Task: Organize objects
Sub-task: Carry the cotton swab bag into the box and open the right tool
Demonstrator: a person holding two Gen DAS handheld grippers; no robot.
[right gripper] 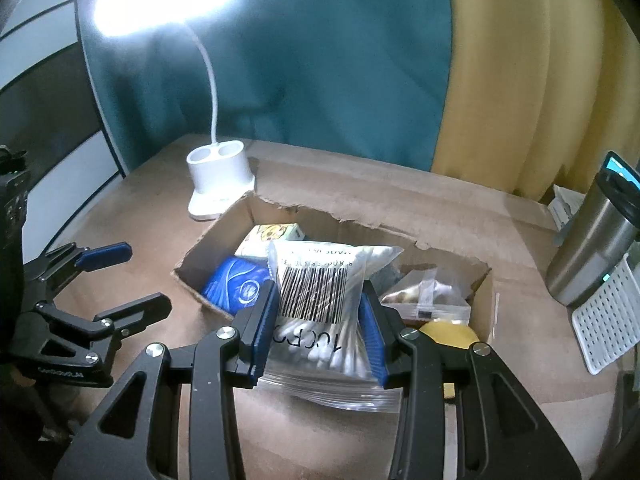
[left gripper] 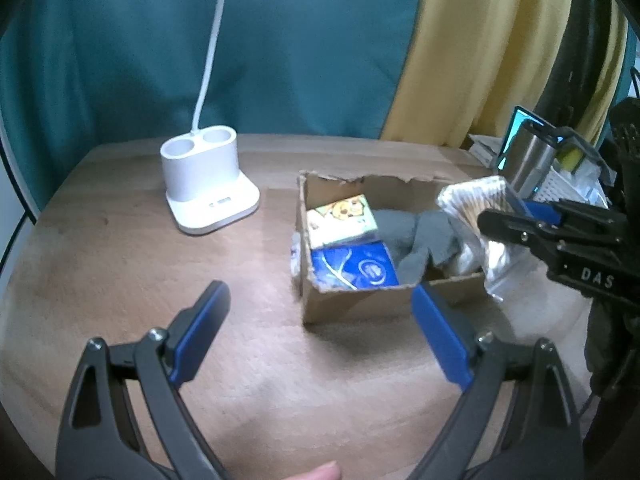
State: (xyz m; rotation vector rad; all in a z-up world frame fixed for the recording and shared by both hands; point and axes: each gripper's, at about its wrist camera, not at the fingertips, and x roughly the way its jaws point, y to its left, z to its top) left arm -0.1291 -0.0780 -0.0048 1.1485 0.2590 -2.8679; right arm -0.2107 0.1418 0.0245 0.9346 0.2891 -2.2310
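An open cardboard box stands on the wooden table. It holds a blue packet, a yellow printed packet, a grey cloth and other small packs. My right gripper is shut on a clear bag of cotton swabs and holds it over the box's near edge; the bag also shows in the left wrist view. My left gripper is open and empty, left of and in front of the box.
A white desk lamp base stands left of and behind the box. A steel tumbler and a white perforated tray stand at the right. Teal and yellow curtains hang behind the table.
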